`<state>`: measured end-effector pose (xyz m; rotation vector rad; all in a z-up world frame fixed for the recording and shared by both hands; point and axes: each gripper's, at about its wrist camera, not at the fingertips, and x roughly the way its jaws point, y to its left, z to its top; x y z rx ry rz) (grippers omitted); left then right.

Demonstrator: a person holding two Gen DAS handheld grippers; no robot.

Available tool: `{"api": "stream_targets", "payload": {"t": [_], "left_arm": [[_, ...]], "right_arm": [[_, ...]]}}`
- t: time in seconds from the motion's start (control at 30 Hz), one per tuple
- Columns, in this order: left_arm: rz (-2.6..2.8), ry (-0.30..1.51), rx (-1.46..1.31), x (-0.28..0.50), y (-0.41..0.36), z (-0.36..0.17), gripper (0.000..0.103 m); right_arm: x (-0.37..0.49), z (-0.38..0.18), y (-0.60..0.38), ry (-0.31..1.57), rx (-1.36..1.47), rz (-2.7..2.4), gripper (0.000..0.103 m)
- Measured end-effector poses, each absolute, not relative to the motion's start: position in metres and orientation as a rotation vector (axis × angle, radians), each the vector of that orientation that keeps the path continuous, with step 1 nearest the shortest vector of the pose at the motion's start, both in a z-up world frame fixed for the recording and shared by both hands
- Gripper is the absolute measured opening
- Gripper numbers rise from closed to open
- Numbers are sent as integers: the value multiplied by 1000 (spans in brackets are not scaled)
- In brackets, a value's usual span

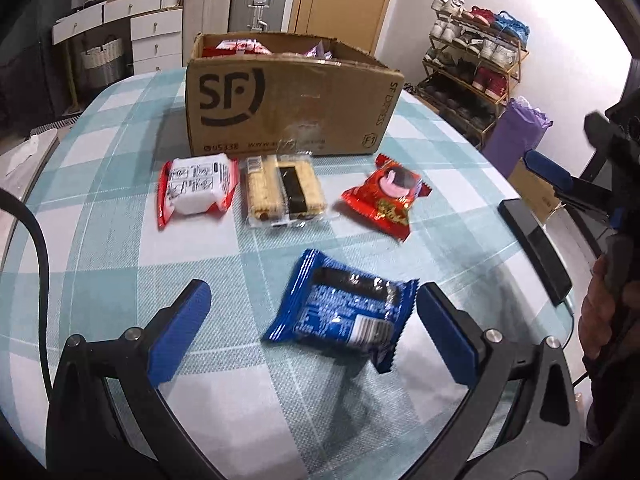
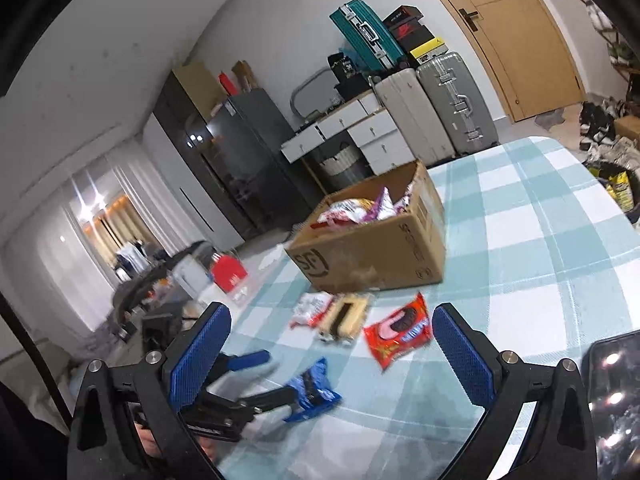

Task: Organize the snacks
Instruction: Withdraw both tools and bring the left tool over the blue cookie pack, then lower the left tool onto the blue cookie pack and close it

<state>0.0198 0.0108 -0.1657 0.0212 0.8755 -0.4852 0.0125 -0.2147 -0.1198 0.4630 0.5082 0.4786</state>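
The box (image 1: 288, 104) hides most of its contents; only red and purple wrapper tops (image 1: 240, 46) show over the rim at 12 o'clock. Print on the blue packet (image 1: 344, 312) is smeared and unreadable. In the right wrist view the blue packet (image 2: 312, 394) is blurred and partly covered by the left hand-held gripper (image 2: 276, 380). The phone (image 2: 616, 396) at 4 o'clock is cut off by the edge. The clear packet (image 2: 346, 316) is too blurred to read.
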Motion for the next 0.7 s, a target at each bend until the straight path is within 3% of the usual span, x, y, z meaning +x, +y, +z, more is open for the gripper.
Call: {"api": "stream_targets", "payload": {"t": [0.47, 0.7], "left_arm": [[-536, 941, 41, 34, -7, -186, 102], [-565, 930, 96, 37, -22, -189, 90]], "right_arm": [[15, -151, -211, 606, 412, 409, 103], [14, -151, -211, 609, 399, 409, 103]]}}
